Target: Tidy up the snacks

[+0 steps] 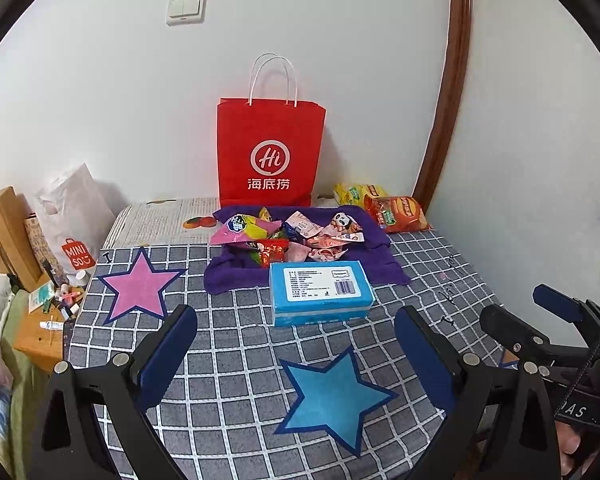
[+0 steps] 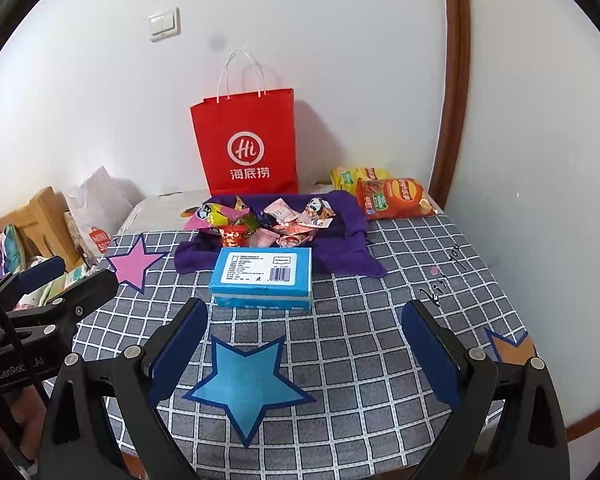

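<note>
Holding both tools back from the work, I find neither carrying anything. The left gripper [image 1: 296, 356] has its fingers spread wide over the checked tablecloth [image 1: 420, 276], with the blue star [image 1: 332, 396] between and just beyond the tips. The right gripper [image 2: 304, 348] is equally wide and bare, the same blue star [image 2: 246, 384] lying by its left finger.

Step in hand, as I judge it: both tools are parked short of the goods, which would fit either a pause ahead of sorting or a withdrawal after it. The pile of small snack packets [image 1: 288, 236] sits heaped on the purple cloth [image 1: 384, 264], well ahead of the left gripper's fingertips, behind the blue box [image 1: 320, 292] that lies closest to them. Two larger chip bags [image 1: 396, 210] rest apart, ahead and to the right of the fingers, beside the door frame. The red paper bag [image 1: 270, 152] stands upright behind the pile; its contents are hidden from me. Any further pick calls for a forward reach past the box and a narrow, gentle close, since the wrappers are thin, crinkled and overlapping.

Surface: a small table, cloth flat, with a pink star [image 1: 138, 288] ahead of the left finger and an orange star [image 2: 512, 346] just outside the right gripper's right finger. Room: white wall, light switch [image 1: 186, 8], cluttered side table [image 1: 40, 332] far left.
</note>
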A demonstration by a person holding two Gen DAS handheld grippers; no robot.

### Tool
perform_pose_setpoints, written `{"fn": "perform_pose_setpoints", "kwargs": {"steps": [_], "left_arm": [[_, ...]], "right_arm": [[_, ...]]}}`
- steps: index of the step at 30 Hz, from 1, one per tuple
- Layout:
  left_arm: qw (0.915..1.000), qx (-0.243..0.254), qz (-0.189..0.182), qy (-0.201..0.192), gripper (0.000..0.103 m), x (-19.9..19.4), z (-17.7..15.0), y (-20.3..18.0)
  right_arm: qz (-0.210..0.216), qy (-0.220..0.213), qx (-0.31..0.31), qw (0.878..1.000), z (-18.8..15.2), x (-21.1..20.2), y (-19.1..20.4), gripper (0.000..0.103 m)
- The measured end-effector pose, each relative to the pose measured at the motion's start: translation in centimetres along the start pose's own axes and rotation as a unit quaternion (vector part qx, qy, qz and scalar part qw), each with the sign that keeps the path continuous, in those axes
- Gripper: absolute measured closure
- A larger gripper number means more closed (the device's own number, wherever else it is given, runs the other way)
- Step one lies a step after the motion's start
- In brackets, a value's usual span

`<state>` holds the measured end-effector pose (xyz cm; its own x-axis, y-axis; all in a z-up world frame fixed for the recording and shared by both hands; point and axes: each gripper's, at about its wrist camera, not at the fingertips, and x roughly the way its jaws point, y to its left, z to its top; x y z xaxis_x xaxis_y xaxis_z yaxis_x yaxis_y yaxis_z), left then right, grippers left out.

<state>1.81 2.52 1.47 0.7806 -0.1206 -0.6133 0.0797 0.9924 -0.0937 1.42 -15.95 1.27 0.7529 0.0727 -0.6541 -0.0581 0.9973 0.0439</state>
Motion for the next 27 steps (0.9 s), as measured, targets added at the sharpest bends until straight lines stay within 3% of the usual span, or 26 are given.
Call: {"fn": "perform_pose_setpoints", "kwargs": {"steps": [27], "left_arm": [[0.9998,0.014,-0.004,-0.012,0.003,-1.7,-0.1,-1.4]], "right_arm": [[0.003,-0.013,0.009,1.0,-0.4,-1.4,-0.7,0.006]]}}
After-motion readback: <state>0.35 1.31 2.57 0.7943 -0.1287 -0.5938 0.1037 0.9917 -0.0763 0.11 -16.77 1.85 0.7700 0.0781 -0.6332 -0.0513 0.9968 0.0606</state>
